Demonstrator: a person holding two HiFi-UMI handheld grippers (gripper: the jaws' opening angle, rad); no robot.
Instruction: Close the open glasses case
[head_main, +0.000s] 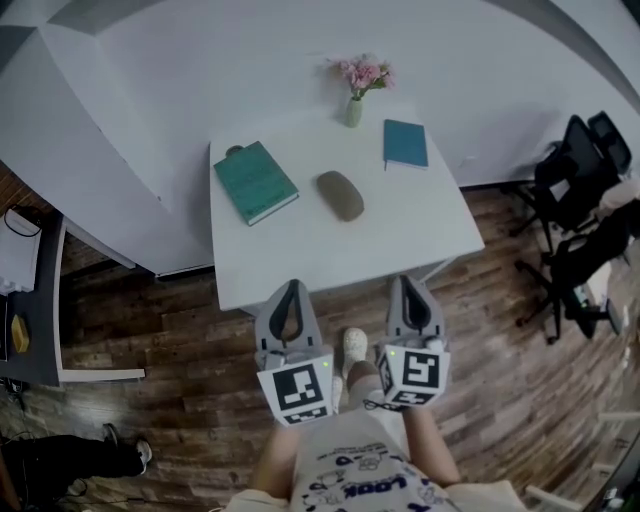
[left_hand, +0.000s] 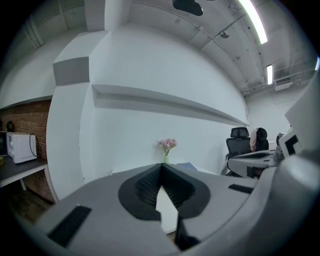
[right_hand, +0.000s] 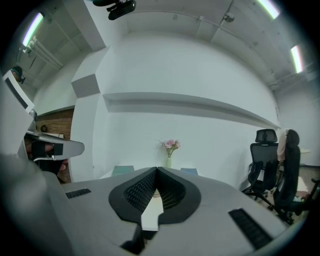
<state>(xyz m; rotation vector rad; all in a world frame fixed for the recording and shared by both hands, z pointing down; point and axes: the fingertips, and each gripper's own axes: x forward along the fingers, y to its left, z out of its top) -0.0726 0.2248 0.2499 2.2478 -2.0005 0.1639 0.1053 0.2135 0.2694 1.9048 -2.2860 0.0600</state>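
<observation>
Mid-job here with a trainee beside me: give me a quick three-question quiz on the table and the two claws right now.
1. What lies on the table between the green book and the teal notebook? A) a mug B) the glasses case C) a phone
2. True or false: the left claw grips the glasses case.
3. What stands at the table's far edge, behind the glasses case?
Key: 1 B. 2 False: the left claw and the right claw are both shut, empty, and short of the table's near edge. 3 The vase of pink flowers.
</observation>
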